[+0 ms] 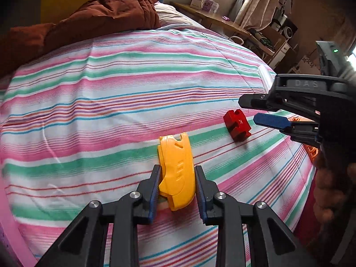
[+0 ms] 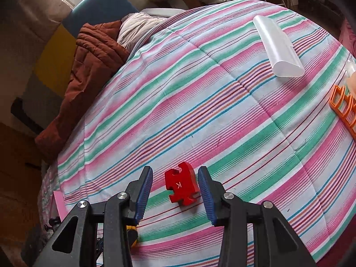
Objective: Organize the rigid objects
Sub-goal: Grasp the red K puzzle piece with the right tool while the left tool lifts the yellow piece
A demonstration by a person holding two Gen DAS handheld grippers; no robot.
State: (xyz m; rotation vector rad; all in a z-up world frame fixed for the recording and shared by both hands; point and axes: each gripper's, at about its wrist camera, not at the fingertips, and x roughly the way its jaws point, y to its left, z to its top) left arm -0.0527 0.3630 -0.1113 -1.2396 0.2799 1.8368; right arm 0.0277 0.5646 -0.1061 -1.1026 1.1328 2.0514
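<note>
A yellow plastic piece lies on the striped bedspread, between the fingers of my left gripper; the pads sit close at its two sides, and contact is unclear. A red puzzle block marked K lies to its right. In the right wrist view the red block lies on the cover between the open fingers of my right gripper, not touched. The right gripper also shows in the left wrist view, hovering just right of the red block.
A clear plastic box lies at the far right of the bed. An orange basket sits at the right edge. A brown quilt is heaped at the head of the bed. A wooden desk stands beyond.
</note>
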